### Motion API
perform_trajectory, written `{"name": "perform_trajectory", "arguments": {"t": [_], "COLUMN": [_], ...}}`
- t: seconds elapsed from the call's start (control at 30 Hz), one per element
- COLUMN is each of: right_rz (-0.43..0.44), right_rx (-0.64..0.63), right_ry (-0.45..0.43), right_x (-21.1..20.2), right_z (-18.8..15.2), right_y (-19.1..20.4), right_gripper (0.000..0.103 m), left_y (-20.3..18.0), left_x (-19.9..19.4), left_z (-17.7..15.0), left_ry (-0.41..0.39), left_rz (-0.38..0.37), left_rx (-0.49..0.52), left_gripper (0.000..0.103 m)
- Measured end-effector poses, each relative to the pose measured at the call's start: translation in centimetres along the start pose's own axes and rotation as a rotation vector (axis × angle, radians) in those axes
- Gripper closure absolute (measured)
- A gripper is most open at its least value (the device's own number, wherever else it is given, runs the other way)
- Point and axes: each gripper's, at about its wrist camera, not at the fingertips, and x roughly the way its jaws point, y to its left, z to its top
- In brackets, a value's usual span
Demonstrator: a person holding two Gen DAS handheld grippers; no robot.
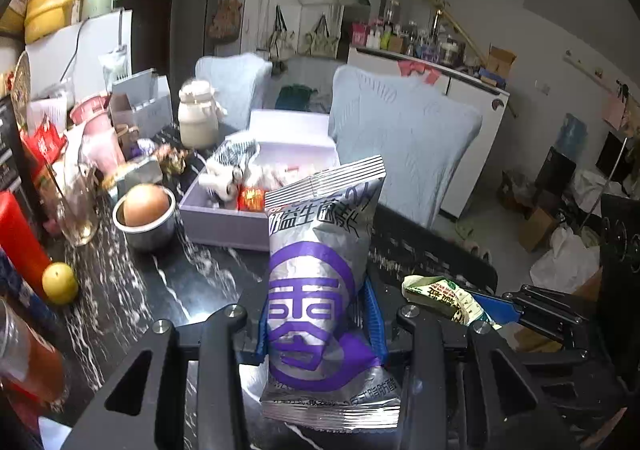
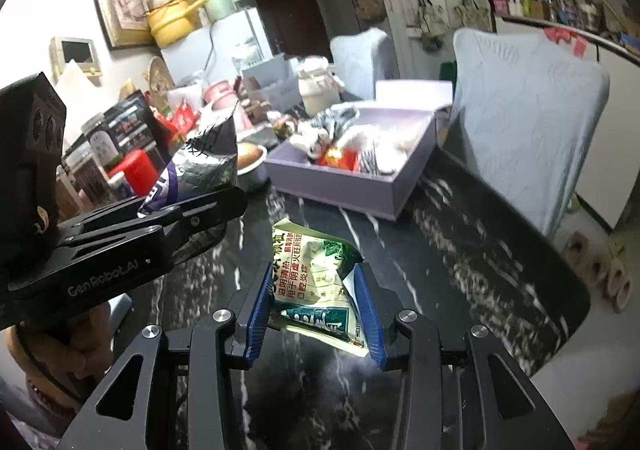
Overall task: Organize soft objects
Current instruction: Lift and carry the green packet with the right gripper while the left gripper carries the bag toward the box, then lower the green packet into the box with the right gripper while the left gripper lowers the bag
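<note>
The black marbled table (image 2: 460, 250) carries a crowd of jars and cups along its left side, so a wide swing of either arm risks knocking something over. The lilac box (image 2: 352, 185) stands open ahead on the table, already holding soft items; its near wall could catch a packet brought in too low. The left gripper (image 1: 320, 324) is clamped on a silver-and-purple snack bag (image 1: 320, 270), held upright above the table; the puffy, slick foil could slide out, or burst under a harder squeeze. The right gripper (image 2: 314, 310) pinches a crumpled green-and-cream sachet (image 2: 316, 282) between its blue pads (image 2: 258, 314), also lifted off the table; the grip looks off-centre, so the sachet may twist loose. The two grippers ride close together and could collide.
</note>
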Motion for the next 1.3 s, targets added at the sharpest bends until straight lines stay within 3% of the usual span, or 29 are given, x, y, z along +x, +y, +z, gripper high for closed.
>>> {"name": "perform_trajectory", "arguments": {"t": [0.4,0.67,0.97,1.3], "right_rz": [0.017,-0.017,-0.038,-0.055], "right_rx": [-0.044,-0.084,-0.111,-0.138], "right_ry": [-0.108,-0.147,-0.162,-0.147], "right_x": [-1.2,-0.1,2.5,7.7], "right_z": [5.3,9.5,13.5,17.4], "right_y": [-0.8,-1.8,-3.0,-4.8], "right_gripper": [0.063,0.063,0.063,0.063], "left_y": [-0.9,-0.7,0.8,3.4], "left_x": [0.0,1.9,5.8,12.0], "left_z": [4.9,8.5,12.3,15.1], "left_ry": [-0.107,-0.171,-0.194,-0.16], "left_rz": [-0.029,-0.038,-0.031,0.002], "left_rx": [0.039,0.071,0.076,0.073], "left_gripper": [0.066,0.066,0.066,0.066]}}
